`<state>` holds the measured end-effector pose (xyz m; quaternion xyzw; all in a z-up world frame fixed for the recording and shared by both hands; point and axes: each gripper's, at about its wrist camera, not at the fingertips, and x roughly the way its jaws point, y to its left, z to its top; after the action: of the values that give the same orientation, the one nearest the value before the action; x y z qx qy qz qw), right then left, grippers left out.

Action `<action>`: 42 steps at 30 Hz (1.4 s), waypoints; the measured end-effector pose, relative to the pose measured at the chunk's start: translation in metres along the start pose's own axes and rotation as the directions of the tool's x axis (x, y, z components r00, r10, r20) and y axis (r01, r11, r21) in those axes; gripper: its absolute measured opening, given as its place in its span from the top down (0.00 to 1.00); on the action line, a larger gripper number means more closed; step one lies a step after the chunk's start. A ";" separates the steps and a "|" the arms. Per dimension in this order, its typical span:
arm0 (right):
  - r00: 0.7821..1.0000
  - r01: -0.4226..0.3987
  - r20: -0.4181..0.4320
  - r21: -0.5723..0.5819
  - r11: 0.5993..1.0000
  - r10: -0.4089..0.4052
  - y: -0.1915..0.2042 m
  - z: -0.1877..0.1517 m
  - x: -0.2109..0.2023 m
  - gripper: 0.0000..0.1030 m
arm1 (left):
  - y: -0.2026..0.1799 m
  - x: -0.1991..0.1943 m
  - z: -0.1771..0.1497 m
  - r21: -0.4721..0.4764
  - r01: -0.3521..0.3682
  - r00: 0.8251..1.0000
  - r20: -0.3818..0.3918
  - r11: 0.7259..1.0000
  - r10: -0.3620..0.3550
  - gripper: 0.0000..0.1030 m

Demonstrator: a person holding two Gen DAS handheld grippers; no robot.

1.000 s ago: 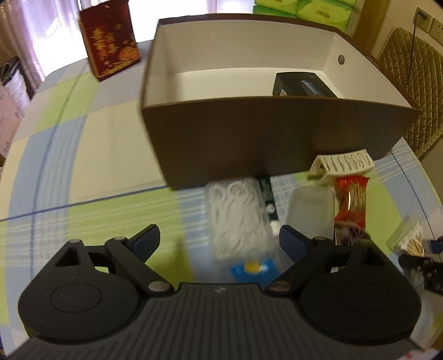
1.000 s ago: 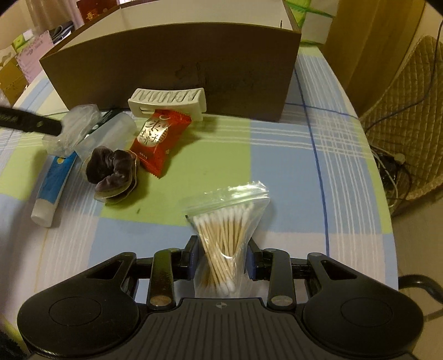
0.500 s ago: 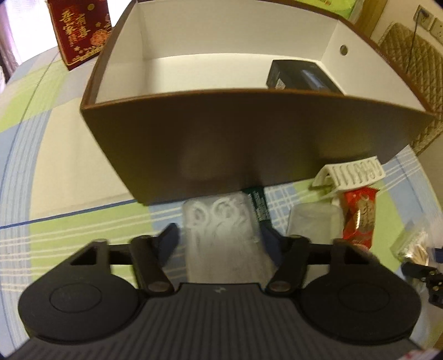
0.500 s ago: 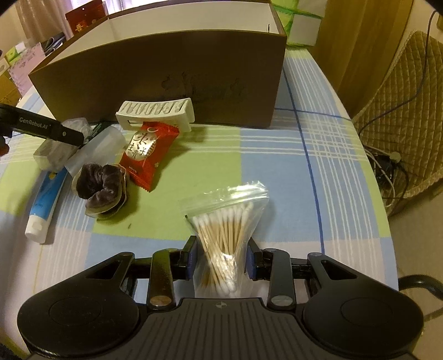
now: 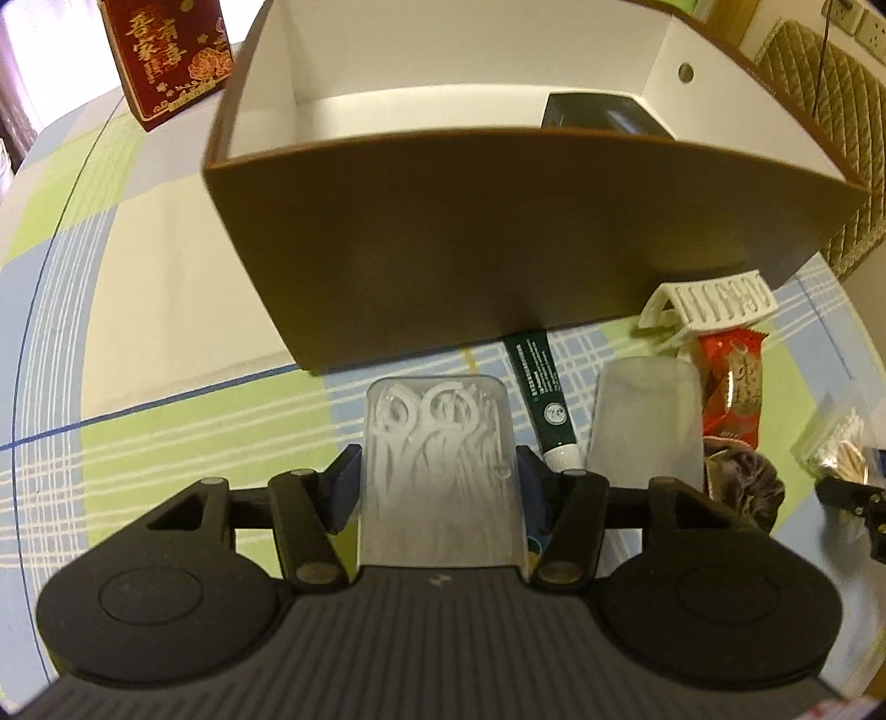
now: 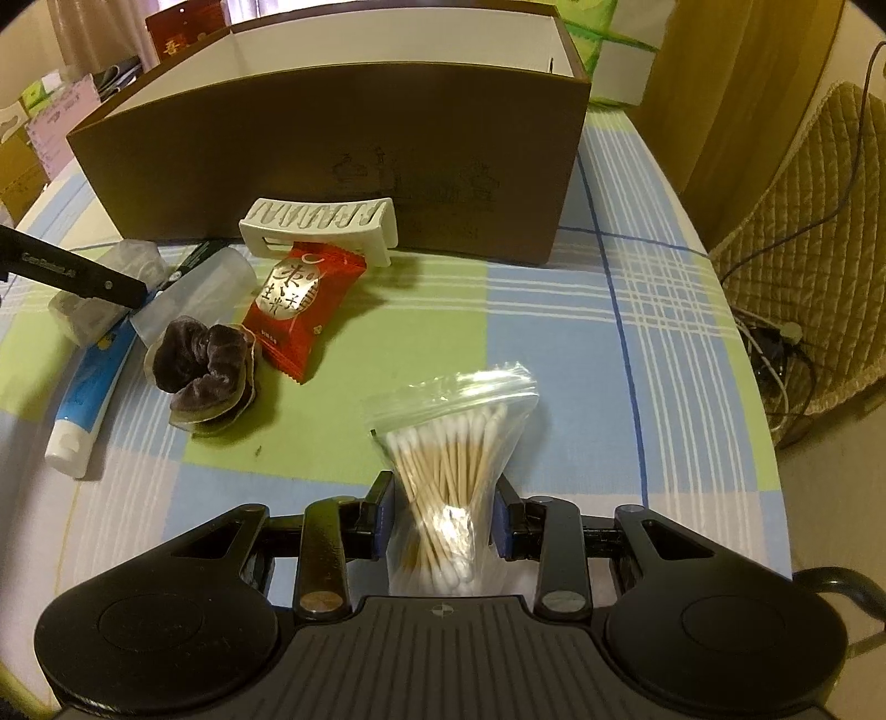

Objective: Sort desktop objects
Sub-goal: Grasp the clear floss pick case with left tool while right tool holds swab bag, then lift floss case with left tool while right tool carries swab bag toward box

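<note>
The clear box of floss picks (image 5: 440, 471) sits between the blue pads of the left gripper (image 5: 437, 487), whose jaws are closing on it — both pads lie against its sides, so it reads as gripped. From the box, the big brown cardboard box (image 5: 498, 238) stands at twelve o'clock, its white inside open and a black case (image 5: 601, 113) lying in its far right corner. At one o'clock a dark green tube (image 5: 542, 410) pokes out from under the brown wall; at three o'clock lies a frosted plastic container (image 5: 645, 421), with a white hair claw (image 5: 714, 299) and a red snack packet (image 5: 731, 393) past it. A red gift box (image 5: 166, 50) stands at eleven o'clock on the checked tablecloth (image 5: 111, 310).

On the other side, the bag of cotton swabs (image 6: 448, 471) is pinched low down by the right gripper (image 6: 443, 518) — its jaws are clamped on the plastic, and the bag's zip top stands up toward twelve o'clock. From the bag, a dark velvet scrunchie (image 6: 202, 371) lies at ten o'clock beside the snack packet (image 6: 302, 299), and a blue-and-white tube (image 6: 88, 399) lies at nine o'clock. The hair claw (image 6: 321, 227) rests against the front wall of the cardboard box (image 6: 332, 155) at eleven o'clock. A quilted chair (image 6: 819, 232) stands off the table at two o'clock.
</note>
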<state>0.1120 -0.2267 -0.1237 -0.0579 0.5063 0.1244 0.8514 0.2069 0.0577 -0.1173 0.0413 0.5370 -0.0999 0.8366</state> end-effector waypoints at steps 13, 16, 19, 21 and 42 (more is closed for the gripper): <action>0.997 -0.078 -0.001 0.052 0.996 0.078 -0.014 -0.009 -0.012 0.74 | -0.019 -0.049 -0.020 -0.059 -0.029 0.996 0.085 0.998 0.034 0.49; 0.994 -0.107 0.017 0.053 0.993 0.107 -0.017 -0.008 -0.023 0.75 | -0.027 -0.066 -0.027 -0.073 -0.026 0.994 0.109 0.997 0.034 0.49; 0.991 -0.128 0.036 0.041 0.991 0.126 -0.017 -0.004 -0.034 0.75 | -0.034 -0.082 -0.032 -0.082 -0.028 0.991 0.129 0.996 0.039 0.49; 0.988 -0.146 0.049 0.036 0.989 0.144 -0.018 -0.001 -0.042 0.75 | -0.040 -0.093 -0.035 -0.091 -0.030 0.989 0.144 0.995 0.043 0.49; 0.946 -0.276 0.179 0.009 0.961 0.270 -0.002 0.067 -0.093 0.75 | -0.053 -0.145 -0.003 -0.074 -0.016 0.958 0.285 0.997 0.036 0.49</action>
<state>0.1267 -0.2276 -0.0095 0.0385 0.4342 0.2367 0.8683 0.1344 0.0243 0.0154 0.0036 0.4131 -0.0746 0.9076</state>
